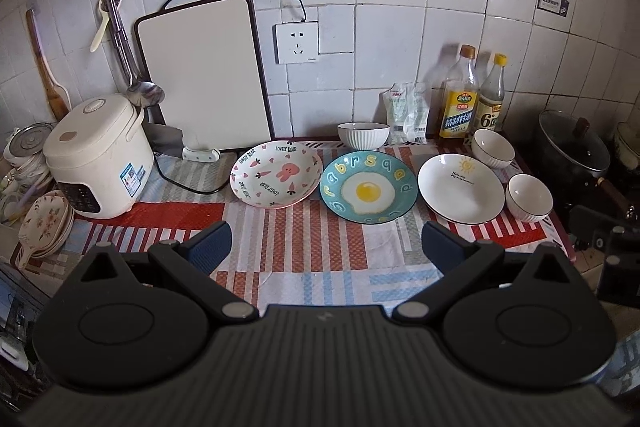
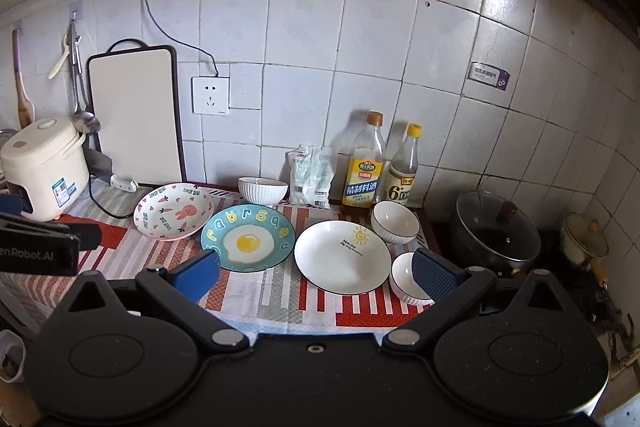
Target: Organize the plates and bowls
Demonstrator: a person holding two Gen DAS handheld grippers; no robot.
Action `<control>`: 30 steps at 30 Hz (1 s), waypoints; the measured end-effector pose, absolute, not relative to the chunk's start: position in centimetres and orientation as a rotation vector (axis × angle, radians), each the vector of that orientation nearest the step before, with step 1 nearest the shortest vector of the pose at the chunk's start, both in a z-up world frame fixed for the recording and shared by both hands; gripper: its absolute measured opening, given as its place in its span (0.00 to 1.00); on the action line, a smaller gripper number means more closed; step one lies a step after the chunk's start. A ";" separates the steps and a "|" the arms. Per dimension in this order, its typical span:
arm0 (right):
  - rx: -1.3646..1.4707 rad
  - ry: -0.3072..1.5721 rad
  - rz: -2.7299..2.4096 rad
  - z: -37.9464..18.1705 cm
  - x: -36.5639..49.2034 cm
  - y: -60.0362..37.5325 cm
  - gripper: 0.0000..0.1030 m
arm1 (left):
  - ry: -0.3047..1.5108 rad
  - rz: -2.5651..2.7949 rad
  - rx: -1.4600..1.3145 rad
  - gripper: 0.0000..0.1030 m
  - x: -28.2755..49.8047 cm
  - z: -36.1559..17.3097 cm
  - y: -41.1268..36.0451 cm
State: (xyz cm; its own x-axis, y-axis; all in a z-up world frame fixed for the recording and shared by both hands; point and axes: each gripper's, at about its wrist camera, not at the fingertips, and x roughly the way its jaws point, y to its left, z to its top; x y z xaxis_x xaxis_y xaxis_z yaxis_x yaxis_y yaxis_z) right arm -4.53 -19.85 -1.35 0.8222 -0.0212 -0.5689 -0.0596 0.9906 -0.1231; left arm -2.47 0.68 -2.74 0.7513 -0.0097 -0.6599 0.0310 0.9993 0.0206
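Three plates lie in a row on the striped counter mat: a pink rabbit plate [image 1: 276,174] [image 2: 174,211], a teal fried-egg plate [image 1: 368,187] [image 2: 248,238] and a white sun plate [image 1: 460,189] [image 2: 342,257]. Three white ribbed bowls stand around them: one behind [image 1: 363,135] [image 2: 263,190], one at the back right [image 1: 493,148] [image 2: 395,221], one at the front right [image 1: 529,197] [image 2: 406,277]. My left gripper [image 1: 326,247] hovers open above the mat's front, empty. My right gripper [image 2: 316,277] is open too, its right finger in front of the front-right bowl.
A rice cooker [image 1: 96,157] with its cord stands left, a cutting board [image 1: 206,75] leans on the tiled wall. Two bottles [image 1: 458,95] and a bag [image 1: 406,113] sit at the back. A lidded pot [image 2: 496,231] stands on the stove right. Stacked dishes [image 1: 44,223] lie far left.
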 end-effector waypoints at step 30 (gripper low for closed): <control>-0.040 0.594 0.156 -3.6 0.1 -19.8 0.99 | 0.698 -0.115 0.044 0.98 3.4 -3.0 2.2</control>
